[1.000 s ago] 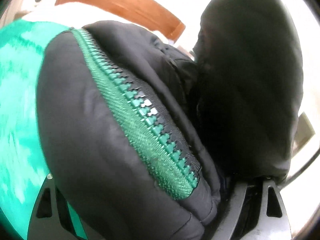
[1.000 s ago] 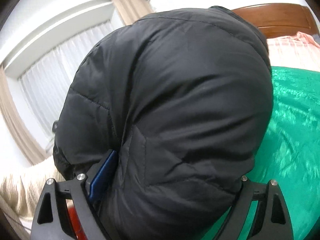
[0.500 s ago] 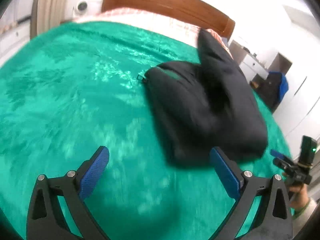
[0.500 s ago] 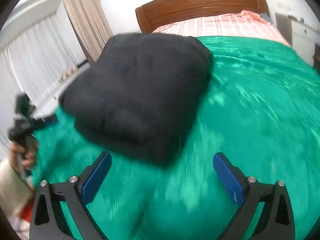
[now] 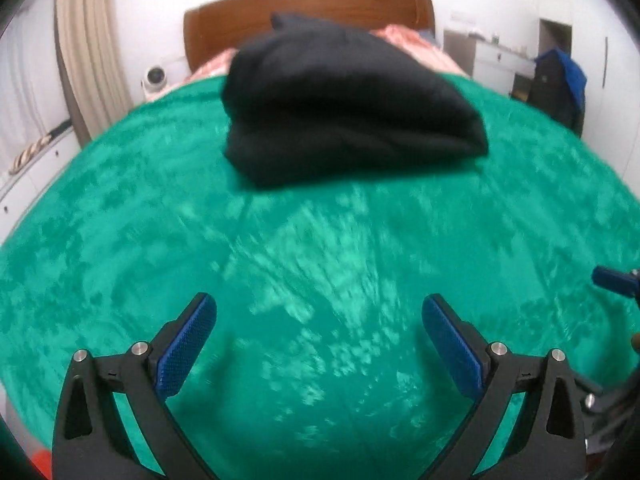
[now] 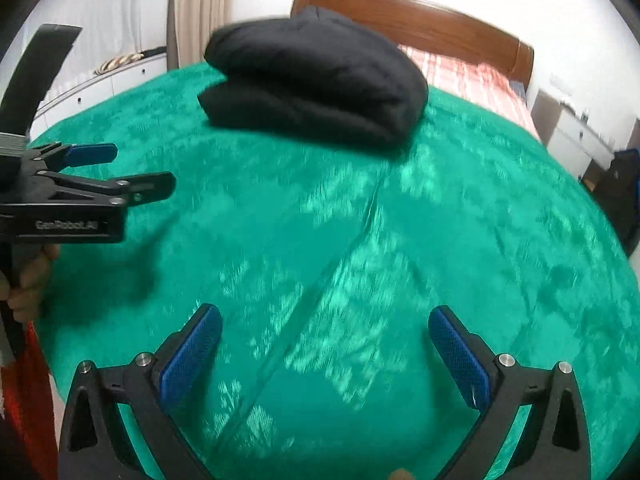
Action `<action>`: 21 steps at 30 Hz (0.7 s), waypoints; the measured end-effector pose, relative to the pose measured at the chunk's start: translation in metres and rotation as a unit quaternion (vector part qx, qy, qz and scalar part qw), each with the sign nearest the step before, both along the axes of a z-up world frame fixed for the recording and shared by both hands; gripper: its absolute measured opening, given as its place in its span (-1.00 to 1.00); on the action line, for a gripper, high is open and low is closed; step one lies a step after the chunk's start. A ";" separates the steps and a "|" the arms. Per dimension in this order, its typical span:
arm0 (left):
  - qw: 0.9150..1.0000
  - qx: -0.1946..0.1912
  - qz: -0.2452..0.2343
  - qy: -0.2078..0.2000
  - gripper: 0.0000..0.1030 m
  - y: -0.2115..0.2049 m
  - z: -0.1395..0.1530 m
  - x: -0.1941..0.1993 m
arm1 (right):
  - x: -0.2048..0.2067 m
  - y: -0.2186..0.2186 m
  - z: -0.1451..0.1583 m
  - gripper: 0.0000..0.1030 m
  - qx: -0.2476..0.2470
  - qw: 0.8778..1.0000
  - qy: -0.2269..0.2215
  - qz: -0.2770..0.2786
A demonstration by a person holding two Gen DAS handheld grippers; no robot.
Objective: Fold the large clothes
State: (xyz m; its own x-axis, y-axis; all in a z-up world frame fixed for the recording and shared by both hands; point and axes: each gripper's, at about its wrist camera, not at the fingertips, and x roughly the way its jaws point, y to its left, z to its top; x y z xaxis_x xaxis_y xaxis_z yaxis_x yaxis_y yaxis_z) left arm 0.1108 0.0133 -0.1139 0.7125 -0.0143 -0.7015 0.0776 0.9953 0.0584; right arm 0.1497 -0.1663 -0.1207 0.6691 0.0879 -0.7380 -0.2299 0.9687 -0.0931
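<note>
A black puffer jacket (image 5: 340,108) lies folded in a thick bundle on the green bedspread (image 5: 280,260), toward the headboard; it also shows in the right wrist view (image 6: 316,84). My left gripper (image 5: 320,320) is open and empty, well short of the jacket, above bare bedspread. My right gripper (image 6: 325,328) is open and empty too, also back from the jacket. The left gripper shows from the side in the right wrist view (image 6: 104,168), held in a hand at the left edge.
A wooden headboard (image 5: 312,8) and striped pillows (image 6: 452,68) lie behind the jacket. Curtains (image 5: 88,52) and a low white cabinet (image 5: 32,168) stand at the left. White drawers (image 5: 496,64) and a dark bag (image 5: 560,88) stand at the right.
Both grippers let go of the jacket, opened and pulled back. The folded jacket now rests on the bedspread farther away.
</note>
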 end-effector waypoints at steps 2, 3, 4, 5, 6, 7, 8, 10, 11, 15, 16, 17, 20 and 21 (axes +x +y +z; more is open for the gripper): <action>1.000 0.007 0.011 0.015 0.99 0.002 -0.015 0.009 | 0.001 -0.010 -0.009 0.99 0.028 0.999 0.007 -0.016; 1.000 0.004 0.014 0.025 0.99 0.002 -0.019 0.010 | 0.001 -0.013 -0.011 0.99 0.038 0.999 0.010 -0.020; 0.999 -0.002 0.017 0.029 0.99 0.003 -0.022 0.010 | 0.000 -0.014 -0.012 0.99 0.042 0.999 0.011 -0.022; 0.999 -0.008 0.018 0.029 0.99 0.005 -0.023 0.010 | -0.003 -0.013 -0.013 1.00 0.040 0.999 0.011 -0.022; 0.999 -0.010 0.018 0.030 0.99 0.006 -0.023 0.010 | -0.003 -0.012 -0.015 1.00 0.038 0.999 0.010 -0.023; 0.999 -0.010 0.018 0.033 0.99 0.007 -0.024 0.011 | -0.004 -0.012 -0.015 1.00 0.038 0.999 0.007 -0.024; 0.999 -0.011 0.017 0.036 0.99 0.007 -0.024 0.011 | -0.006 -0.012 -0.015 1.00 0.043 0.999 0.000 -0.026; 0.999 -0.016 0.019 0.039 0.99 0.008 -0.026 0.012 | -0.009 -0.015 -0.017 1.00 0.051 0.998 -0.009 -0.030; 0.999 -0.019 0.021 0.039 0.99 0.009 -0.025 0.012 | -0.010 -0.013 -0.017 1.00 0.051 0.998 -0.011 -0.032; 0.999 -0.025 0.023 0.042 0.99 0.013 -0.030 0.015 | -0.011 -0.013 -0.017 1.00 0.057 0.998 -0.010 -0.035; 0.999 -0.025 0.023 0.043 0.99 0.012 -0.031 0.015 | -0.011 -0.014 -0.018 1.00 0.060 0.998 -0.008 -0.036; 0.998 -0.025 0.022 0.043 0.99 0.012 -0.031 0.015 | -0.011 -0.015 -0.018 1.00 0.063 0.997 -0.006 -0.038; 0.998 -0.027 0.018 0.046 0.99 0.013 -0.031 0.015 | -0.011 -0.015 -0.018 1.00 0.065 0.997 -0.002 -0.041; 0.998 -0.029 0.016 0.048 0.99 0.014 -0.031 0.015 | -0.012 -0.014 -0.018 1.00 0.064 0.997 -0.002 -0.042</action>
